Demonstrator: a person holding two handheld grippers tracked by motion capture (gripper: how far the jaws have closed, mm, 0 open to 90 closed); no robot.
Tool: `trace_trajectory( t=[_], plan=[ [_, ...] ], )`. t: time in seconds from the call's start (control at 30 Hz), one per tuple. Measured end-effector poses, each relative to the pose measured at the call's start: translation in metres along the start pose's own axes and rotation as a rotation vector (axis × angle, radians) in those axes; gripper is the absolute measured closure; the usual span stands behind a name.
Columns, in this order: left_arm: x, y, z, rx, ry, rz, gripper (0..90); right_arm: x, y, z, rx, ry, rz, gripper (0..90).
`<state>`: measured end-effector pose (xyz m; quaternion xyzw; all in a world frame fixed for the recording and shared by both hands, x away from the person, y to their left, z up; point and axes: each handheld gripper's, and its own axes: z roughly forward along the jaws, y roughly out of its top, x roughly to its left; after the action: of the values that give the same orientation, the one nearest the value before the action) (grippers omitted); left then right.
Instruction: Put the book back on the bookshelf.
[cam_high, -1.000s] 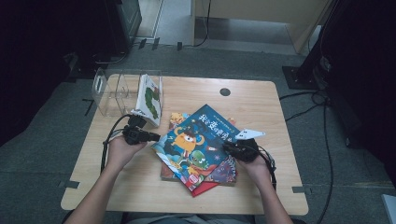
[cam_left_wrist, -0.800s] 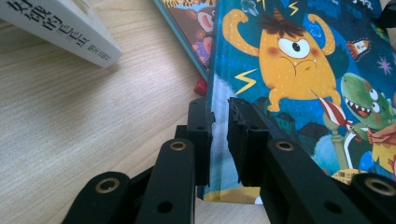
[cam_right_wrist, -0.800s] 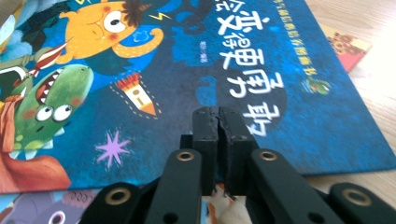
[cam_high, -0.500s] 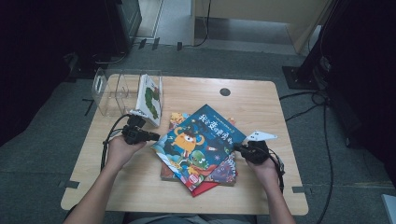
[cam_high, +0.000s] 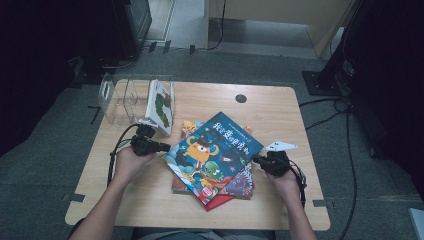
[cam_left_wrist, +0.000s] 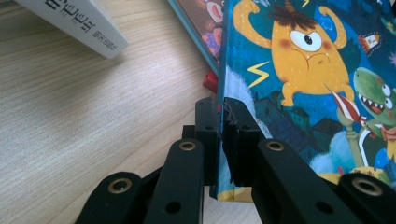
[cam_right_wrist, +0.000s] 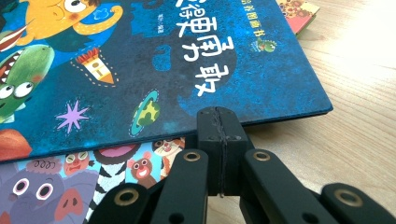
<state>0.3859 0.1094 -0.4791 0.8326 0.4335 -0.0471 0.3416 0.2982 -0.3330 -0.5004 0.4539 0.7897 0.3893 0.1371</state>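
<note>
Pale wood of the desk (cam_high: 280, 105) under everything. At far left, near the back edge, a clear plastic rack (cam_high: 117, 97) with a white book (cam_high: 161, 102) leaning upright in its right end; in the left gripper view the corner of that white book (cam_left_wrist: 79, 23) resting on the wood, well apart from the jaws. Just in front of the rack, the left hand (cam_high: 127, 162) with the left hand-held gripper (cam_high: 162, 146) pointing right, level with the desk, clamped on the left edge of the blue book (cam_high: 215, 150). In the left gripper view, that gripper (cam_left_wrist: 220, 105) with its jaws just closed in and the thin edge of the blue book (cam_left_wrist: 299, 70) caught between the pads near a corner, the cover with its orange monster spreading away to the right. Blue book on top of a loose stack at the middle of the desk, turned askew, with a red book (cam_high: 217, 202) poking out below at the front. At the stack's right side, the right hand (cam_high: 285, 180) with the right hand-held gripper (cam_high: 257, 161) pointing left. In the right gripper view, that gripper (cam_right_wrist: 219, 114) pressed fully together, nothing seen between the pads, tips right at the lower edge of the blue book (cam_right_wrist: 140, 56) and above an animal-patterned book (cam_right_wrist: 70, 182) lying beneath it.
</note>
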Motion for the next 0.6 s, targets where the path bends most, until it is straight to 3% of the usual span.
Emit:
trace_trajectory(
  t=[0.1,0.17,0.33,0.6],
  plan=[
    [0.0024,0.0005,-0.0006,-0.003,0.023,-0.002,85.5,-0.0006,-0.0004,0.0000,-0.001,0.005,0.008,89.7],
    [0.0066,0.0001,0.0003,0.003,0.016,-0.014,86.4,-0.0008,-0.0003,0.0000,-0.001,0.006,0.009,89.7],
    [0.0052,-0.0005,0.0059,0.031,0.028,0.003,88.6,-0.0011,-0.0002,0.0000,0.002,0.009,0.012,89.8],
    [0.0031,-0.0033,0.0051,0.047,0.007,0.000,90.0,-0.0019,-0.0004,0.0005,0.001,0.004,0.020,89.9]
  ],
)
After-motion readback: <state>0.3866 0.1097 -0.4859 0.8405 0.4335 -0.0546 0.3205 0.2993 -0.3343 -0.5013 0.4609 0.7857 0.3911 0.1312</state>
